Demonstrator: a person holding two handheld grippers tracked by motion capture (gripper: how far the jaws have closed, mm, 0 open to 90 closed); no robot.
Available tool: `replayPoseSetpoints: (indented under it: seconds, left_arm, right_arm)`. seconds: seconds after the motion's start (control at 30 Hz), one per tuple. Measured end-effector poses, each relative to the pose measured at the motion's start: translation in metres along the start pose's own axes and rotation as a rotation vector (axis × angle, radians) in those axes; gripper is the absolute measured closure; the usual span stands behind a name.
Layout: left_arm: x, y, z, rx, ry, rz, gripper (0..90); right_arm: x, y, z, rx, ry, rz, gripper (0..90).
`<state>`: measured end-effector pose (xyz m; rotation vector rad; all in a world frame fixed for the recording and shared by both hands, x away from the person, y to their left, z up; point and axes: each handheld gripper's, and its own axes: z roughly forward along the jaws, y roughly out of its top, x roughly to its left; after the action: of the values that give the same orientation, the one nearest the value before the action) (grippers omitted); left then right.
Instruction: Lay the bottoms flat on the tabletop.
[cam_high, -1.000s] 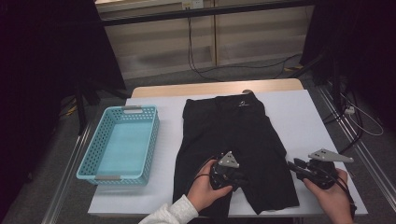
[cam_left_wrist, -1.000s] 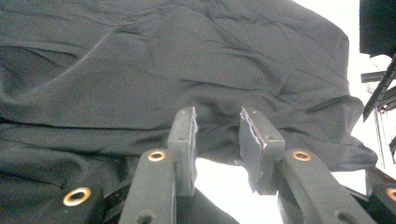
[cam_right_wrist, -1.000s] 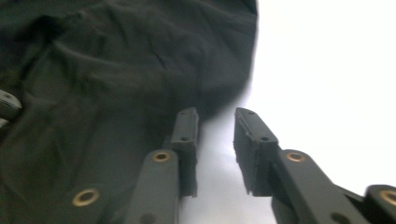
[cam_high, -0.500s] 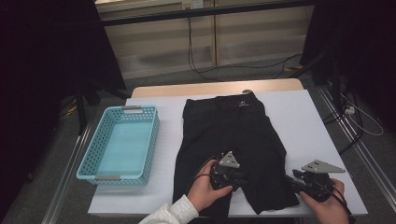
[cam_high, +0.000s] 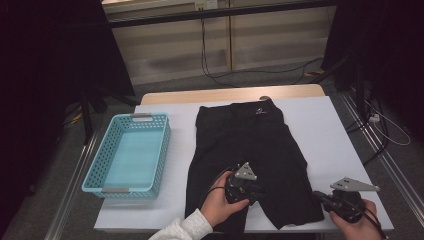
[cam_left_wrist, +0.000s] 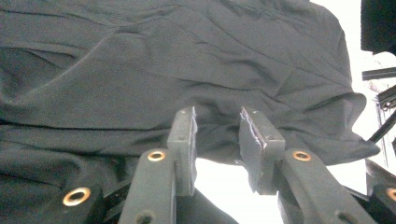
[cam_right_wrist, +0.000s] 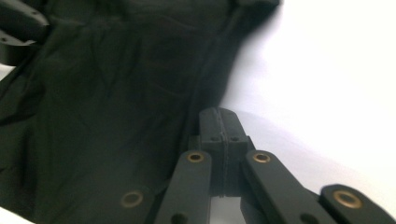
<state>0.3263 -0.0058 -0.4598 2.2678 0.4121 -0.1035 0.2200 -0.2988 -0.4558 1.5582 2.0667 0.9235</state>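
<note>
Black shorts (cam_high: 250, 145) lie flat on the white table (cam_high: 325, 130), waistband far, legs toward me. My left gripper (cam_high: 257, 192) rests at the inner edge of the right leg. In the left gripper view its jaws (cam_left_wrist: 217, 121) stand apart, with the cloth's hem (cam_left_wrist: 163, 60) at their tips and bare table in the gap. My right gripper (cam_high: 320, 198) sits at that leg's outer lower corner. It has just been closing, and in the right gripper view its pads (cam_right_wrist: 219, 114) meet at the cloth's edge (cam_right_wrist: 116, 93). No cloth shows between them.
A light blue plastic basket (cam_high: 130, 155) stands at the table's left side, with nothing in it. Bare white tabletop runs along the right of the shorts. Cables lie on the floor beyond the table and at its right.
My right hand has moved toward the table's near edge, down beside the leg's outer corner. The left hand and the shorts have stayed put.
</note>
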Motion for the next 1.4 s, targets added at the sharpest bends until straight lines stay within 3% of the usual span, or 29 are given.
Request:
replayPoseSetpoints:
  seconds: [0.2, 0.47, 0.53, 0.57, 0.6, 0.73, 0.97, 1.07, 1.23, 1.3, 1.4]
  left_arm:
    - [0.000, 0.000, 0.000, -0.002, 0.000, -0.005, 67.2]
    - [0.000, 0.000, 0.000, 0.001, 0.001, 0.000, 67.1]
    - [0.000, 0.000, 0.000, 0.000, 0.002, 0.001, 67.1]
    - [0.000, 0.000, 0.000, -0.001, 0.001, 0.001, 67.2]
    - [0.000, 0.000, 0.000, -0.001, 0.002, 0.000, 67.1]
    - [0.000, -0.001, 0.000, -0.005, 0.001, -0.003, 67.2]
    - [0.000, -0.002, 0.000, -0.009, -0.002, -0.006, 67.2]
    - [0.000, -0.002, 0.000, -0.011, 0.001, -0.003, 67.1]
    - [0.000, -0.002, 0.000, -0.014, 0.001, -0.006, 67.2]
    - [0.000, -0.002, 0.000, -0.014, -0.001, -0.005, 67.4]
    - [0.000, -0.002, 0.000, -0.015, -0.002, -0.011, 67.8]
  right_arm:
    - [-0.007, -0.005, -0.015, -0.019, -0.061, 0.006, 90.0]
    - [-0.013, -0.011, -0.029, -0.014, -0.063, 0.027, 90.0]
    - [-0.014, -0.007, -0.028, -0.030, -0.080, 0.032, 85.1]
    - [-0.014, -0.005, -0.027, -0.044, -0.107, 0.030, 77.3]
    - [-0.016, -0.002, -0.026, -0.060, -0.120, 0.031, 77.5]
    - [-0.023, 0.007, -0.013, -0.087, -0.090, 0.056, 74.1]
    - [-0.012, 0.009, 0.013, -0.030, -0.034, 0.017, 68.2]
    - [-0.005, 0.011, 0.017, -0.027, -0.057, -0.025, 74.9]
    - [-0.002, 0.011, 0.019, -0.032, -0.008, -0.023, 90.0]
    - [-0.002, 0.012, 0.019, -0.031, 0.001, -0.024, 90.0]
    - [-0.007, 0.012, 0.016, -0.026, -0.030, -0.014, 90.0]
